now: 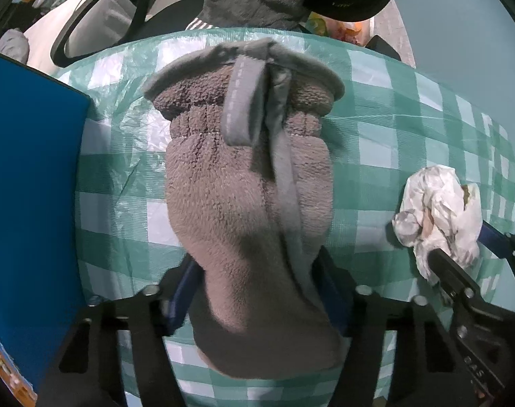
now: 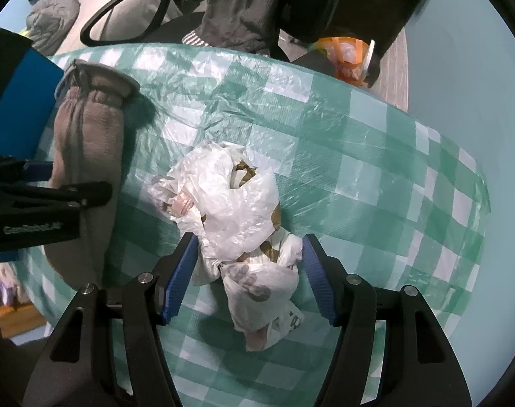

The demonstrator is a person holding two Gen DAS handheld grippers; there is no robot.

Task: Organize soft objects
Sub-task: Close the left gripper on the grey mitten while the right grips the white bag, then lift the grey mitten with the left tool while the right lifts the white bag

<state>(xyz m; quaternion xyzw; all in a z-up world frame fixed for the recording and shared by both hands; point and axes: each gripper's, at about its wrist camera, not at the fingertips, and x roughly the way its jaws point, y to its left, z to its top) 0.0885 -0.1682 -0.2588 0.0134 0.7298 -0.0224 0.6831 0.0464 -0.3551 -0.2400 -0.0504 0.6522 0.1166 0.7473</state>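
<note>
Grey fleece mitt (image 1: pixel 247 210), fuzzy, elastic-gathered cuff

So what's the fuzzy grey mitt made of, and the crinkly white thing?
The grey mitt looks like soft fleece or microfibre: nubbly matte pile, with a smoother grey trim. The white bundle looks like thin plastic film: glossy, see-through, sharply creased.

One mitten (image 1: pixel 247 203), one bag (image 2: pixel 233 210) (crumpled), one blue box (image 1: pixel 30 203).

You see a grey fleece mitten (image 1: pixel 243 203), white crumpled plastic bag (image 2: pixel 237 210), green-and-white checked tablecloth (image 2: pixel 376 156), blue box (image 1: pixel 26 186).
</note>
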